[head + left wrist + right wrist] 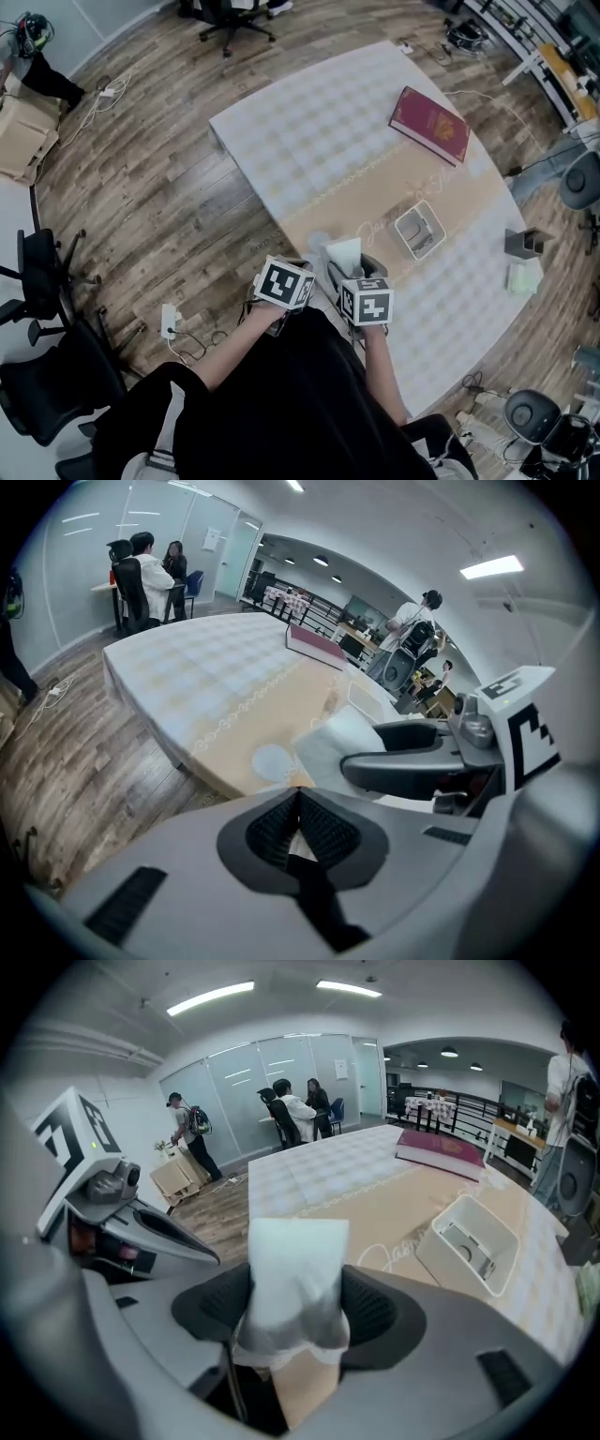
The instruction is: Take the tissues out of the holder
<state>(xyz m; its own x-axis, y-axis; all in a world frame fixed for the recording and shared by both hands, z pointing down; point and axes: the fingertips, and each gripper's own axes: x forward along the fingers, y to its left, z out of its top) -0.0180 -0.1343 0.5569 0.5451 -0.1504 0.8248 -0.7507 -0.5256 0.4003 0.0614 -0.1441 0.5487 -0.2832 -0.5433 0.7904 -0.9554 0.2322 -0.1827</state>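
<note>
A white pack of tissues (292,1279) stands upright between the jaws of my right gripper (295,1312), whose pads press on its lower part. In the head view the tissue pack (345,253) is held over the table's near edge by the right gripper (353,272). The white holder (419,231) sits on the tan runner beyond it; in the right gripper view the holder (466,1241) shows no tissues inside. My left gripper (298,801) is shut with nothing between its pads, just left of the right one (412,754). The left gripper (302,270) hovers at the table edge.
A red book (429,124) lies at the table's far right. A dark grey box (525,244) and a pale green pad (524,277) sit by the right edge. Office chairs (47,272) stand on the wooden floor to the left. People sit and stand at the room's far end.
</note>
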